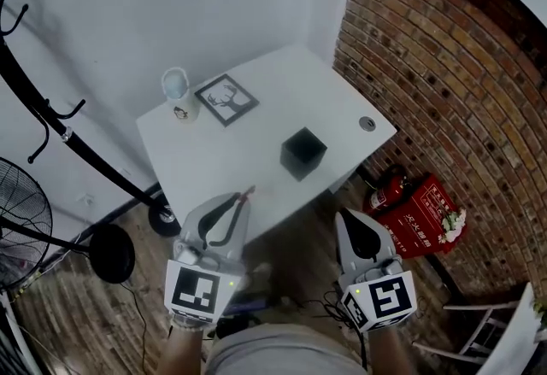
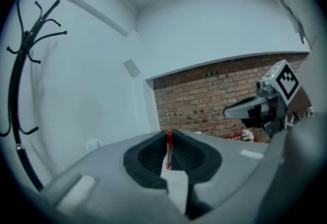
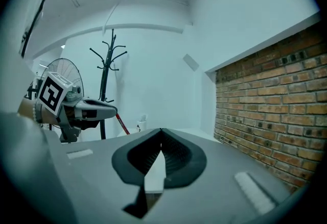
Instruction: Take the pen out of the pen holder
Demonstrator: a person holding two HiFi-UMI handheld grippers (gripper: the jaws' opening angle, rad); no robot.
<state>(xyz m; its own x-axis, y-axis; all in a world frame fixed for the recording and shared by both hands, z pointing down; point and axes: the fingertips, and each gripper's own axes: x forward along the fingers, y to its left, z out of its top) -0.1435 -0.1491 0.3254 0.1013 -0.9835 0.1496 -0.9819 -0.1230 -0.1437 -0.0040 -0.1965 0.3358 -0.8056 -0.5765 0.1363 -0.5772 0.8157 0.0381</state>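
Observation:
The black cube pen holder (image 1: 302, 151) stands on the white table (image 1: 256, 74), right of its middle. Off the table's near edge, my left gripper (image 1: 242, 194) is shut on a thin red pen (image 1: 247, 192). In the left gripper view the pen (image 2: 168, 149) stands upright between the pads of that gripper (image 2: 169, 132). The right gripper view catches the pen (image 3: 121, 124) sticking down out of the left gripper (image 3: 110, 110). My right gripper (image 1: 346, 213) hovers nearer me, right of the table's corner. It is shut and empty (image 3: 161, 130).
A white cup (image 1: 177, 91) and a framed deer picture (image 1: 226, 99) sit at the table's far left. A cable hole (image 1: 367, 123) is at its right edge. A black coat rack (image 1: 60, 130) and fan (image 1: 17, 211) stand left. A fire extinguisher (image 1: 389, 188) and red box (image 1: 427, 215) lie by the brick wall.

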